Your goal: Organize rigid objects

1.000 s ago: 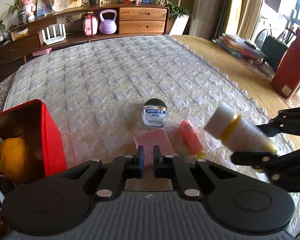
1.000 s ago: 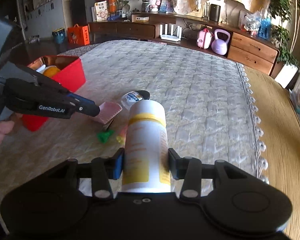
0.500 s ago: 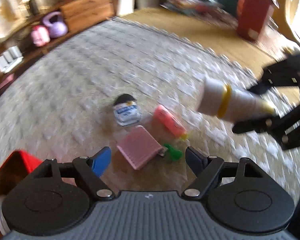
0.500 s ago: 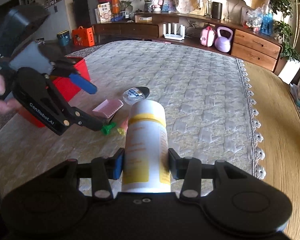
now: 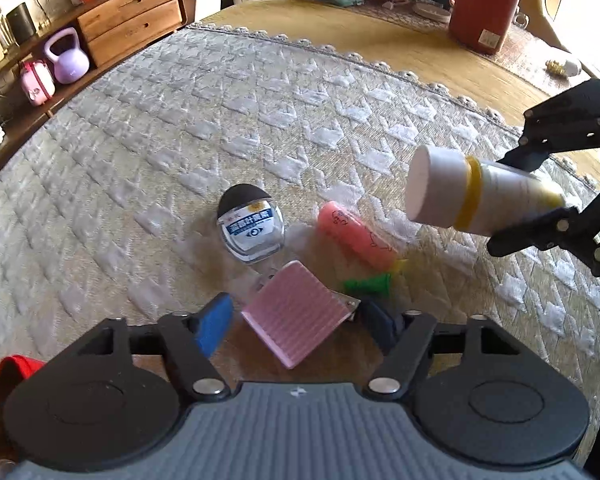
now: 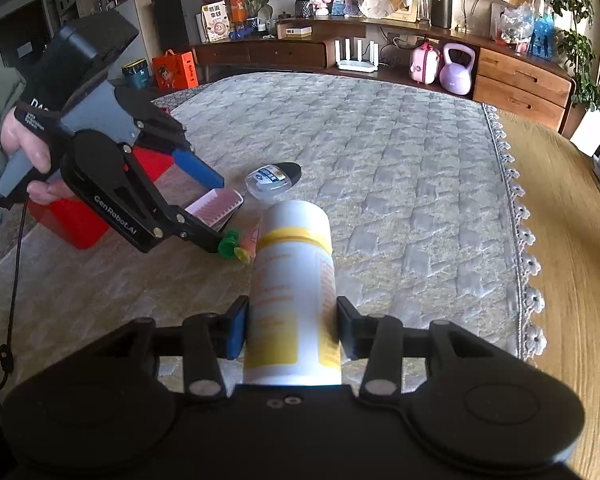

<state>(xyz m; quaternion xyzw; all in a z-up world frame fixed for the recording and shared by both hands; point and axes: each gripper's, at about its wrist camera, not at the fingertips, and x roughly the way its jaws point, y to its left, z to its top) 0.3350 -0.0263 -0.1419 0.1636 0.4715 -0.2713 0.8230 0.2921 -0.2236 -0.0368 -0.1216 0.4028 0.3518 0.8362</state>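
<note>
Quilted cloth spreads bare toward its lace edge. Left tool gapes around one pink comb; right tool clamps one white bottle aloft near one red box.

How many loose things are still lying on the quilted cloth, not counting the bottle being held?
4 that I can see: a clear black-capped case, a pink comb between the left gripper fingers, a pink tube, and a green piece. Others may hide beneath.
</note>
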